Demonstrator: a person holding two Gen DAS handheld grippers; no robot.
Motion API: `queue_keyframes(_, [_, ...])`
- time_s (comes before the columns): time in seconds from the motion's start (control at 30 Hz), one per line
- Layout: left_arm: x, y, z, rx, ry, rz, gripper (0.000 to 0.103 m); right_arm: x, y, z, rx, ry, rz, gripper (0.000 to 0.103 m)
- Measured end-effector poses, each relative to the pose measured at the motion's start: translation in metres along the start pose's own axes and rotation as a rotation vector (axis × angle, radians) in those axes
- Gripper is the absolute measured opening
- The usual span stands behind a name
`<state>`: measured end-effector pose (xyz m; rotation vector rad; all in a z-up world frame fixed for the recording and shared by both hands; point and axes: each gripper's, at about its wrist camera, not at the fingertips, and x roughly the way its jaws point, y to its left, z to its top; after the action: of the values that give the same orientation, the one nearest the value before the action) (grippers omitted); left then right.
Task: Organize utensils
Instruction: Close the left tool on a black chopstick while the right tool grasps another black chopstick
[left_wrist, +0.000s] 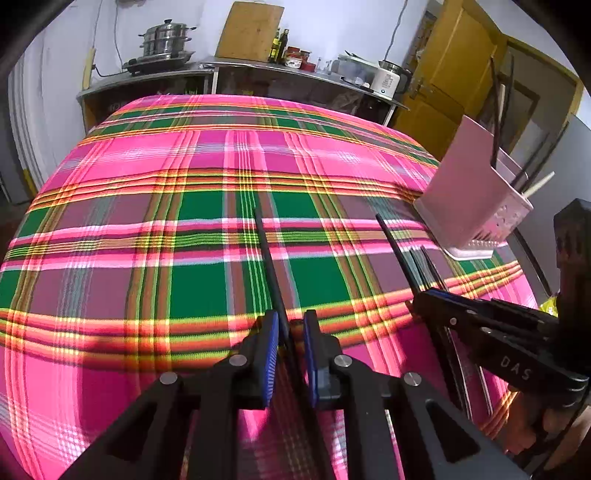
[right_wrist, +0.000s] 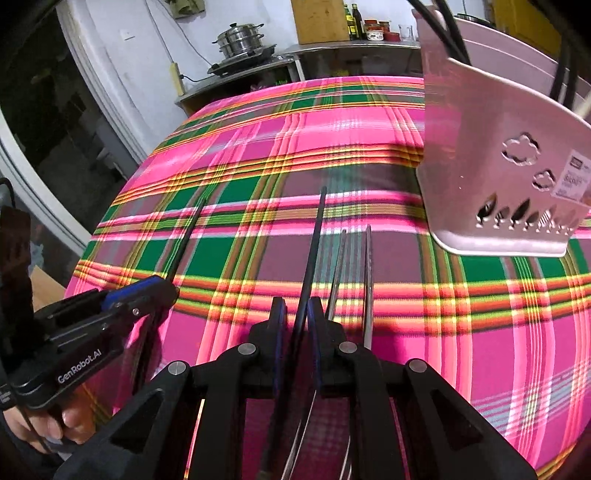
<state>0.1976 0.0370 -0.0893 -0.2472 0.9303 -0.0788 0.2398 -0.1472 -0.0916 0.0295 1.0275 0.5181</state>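
In the left wrist view, a black chopstick (left_wrist: 266, 254) is seen between the nearly closed pads of the left hand-held gripper (left_wrist: 290, 328), over the plaid tabletop (left_wrist: 147, 206); whether it is pinched cannot be told. The pink holder (left_wrist: 469, 192) stands to the right (chopsticks inside).

In the right wrist view, the right hand-held gripper (right_wrist: 296, 314) is narrowed around another black chopstick (right_wrist: 314, 251); two more (right_wrist: 354, 266) lie just beside it.

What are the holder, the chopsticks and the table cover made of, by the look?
Holder: pale pink plastic, matte, going by the moulded cloud cut-outs and drain slots. Black chopstick in the right gripper: smooth, dark, likely plastic or lacquered wood. Silver pair beside it: probably steel, thin with a grey sheen. Table cover: woven plaid cloth.
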Motion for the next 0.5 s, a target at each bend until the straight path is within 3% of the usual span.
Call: queue_keyframes(0.5, [0.016, -0.008, 0.016, 0.031, -0.005, 0.050, 0.013, 0.018, 0.006, 0.025, -0.019, 0.005, -0.056, 0.009])
